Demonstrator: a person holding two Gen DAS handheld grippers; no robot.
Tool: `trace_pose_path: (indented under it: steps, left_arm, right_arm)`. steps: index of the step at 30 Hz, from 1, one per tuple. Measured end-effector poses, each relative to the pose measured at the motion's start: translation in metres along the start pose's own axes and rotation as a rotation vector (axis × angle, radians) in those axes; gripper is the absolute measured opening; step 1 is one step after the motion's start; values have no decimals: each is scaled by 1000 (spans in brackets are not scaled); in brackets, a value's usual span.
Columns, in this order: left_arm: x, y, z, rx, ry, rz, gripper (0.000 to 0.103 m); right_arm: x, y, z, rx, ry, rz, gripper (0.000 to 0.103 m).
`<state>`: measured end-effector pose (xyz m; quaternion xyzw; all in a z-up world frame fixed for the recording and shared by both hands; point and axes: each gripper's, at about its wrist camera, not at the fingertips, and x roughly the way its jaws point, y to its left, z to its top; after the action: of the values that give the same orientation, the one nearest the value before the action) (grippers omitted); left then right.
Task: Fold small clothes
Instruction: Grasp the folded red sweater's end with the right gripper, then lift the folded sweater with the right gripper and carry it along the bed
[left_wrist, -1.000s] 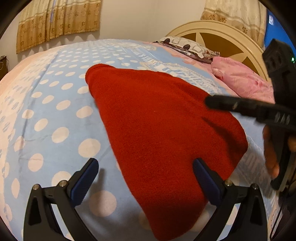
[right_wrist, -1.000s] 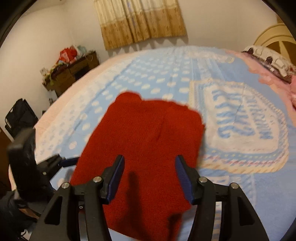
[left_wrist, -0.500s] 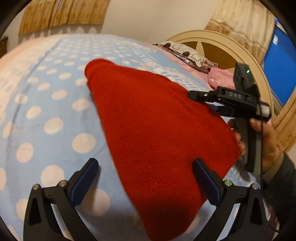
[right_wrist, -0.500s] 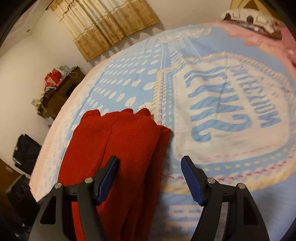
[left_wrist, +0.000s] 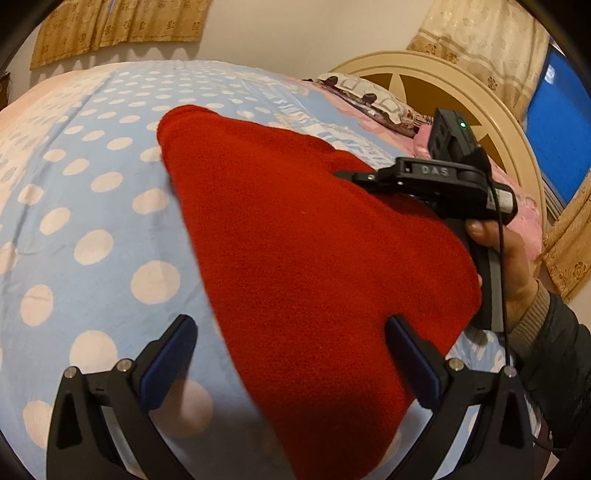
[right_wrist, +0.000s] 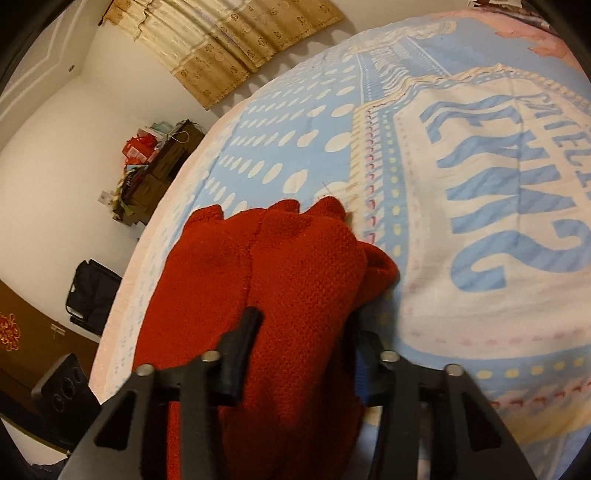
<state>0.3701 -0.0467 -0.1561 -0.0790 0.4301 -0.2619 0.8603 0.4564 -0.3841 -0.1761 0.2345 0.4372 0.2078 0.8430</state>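
A red knitted garment (left_wrist: 295, 240) lies folded on the blue polka-dot bedspread (left_wrist: 92, 206). My left gripper (left_wrist: 291, 354) is open and hovers over the garment's near edge, empty. My right gripper (right_wrist: 301, 332) has its jaws closing around the garment's thick right edge (right_wrist: 295, 295), with red fabric filling the gap between the fingers. The right gripper also shows in the left wrist view (left_wrist: 436, 181), held by a hand at the garment's right side.
A cream headboard (left_wrist: 461, 96) and pillows (left_wrist: 369, 99) stand at the far right. A pink blanket (left_wrist: 524, 206) lies by the headboard. A dark cabinet with clutter (right_wrist: 155, 162) and a black bag (right_wrist: 92, 295) stand beyond the bed's left edge.
My right gripper has moved down to the garment's right edge and narrowed its jaws around the fabric. My left gripper has stayed open over the near edge.
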Motion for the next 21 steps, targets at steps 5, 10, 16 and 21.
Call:
trace_pose_path:
  steps: [5, 10, 16, 21]
  left_arm:
    - [-2, -9, -1, 50, 12, -26, 87]
    - [-8, -9, -1, 51, 15, -45, 68]
    - [-21, -13, -3, 67, -5, -21, 49]
    - [-33, -12, -9, 71, 2, -9, 45]
  right_arm:
    - [-3, 12, -4, -24, -24, -27, 32]
    - [-7, 19, -9, -20, -54, -32, 30]
    - [-17, 29, -14, -28, -80, -17, 29]
    - [-21, 48, -24, -59, -83, -10, 28]
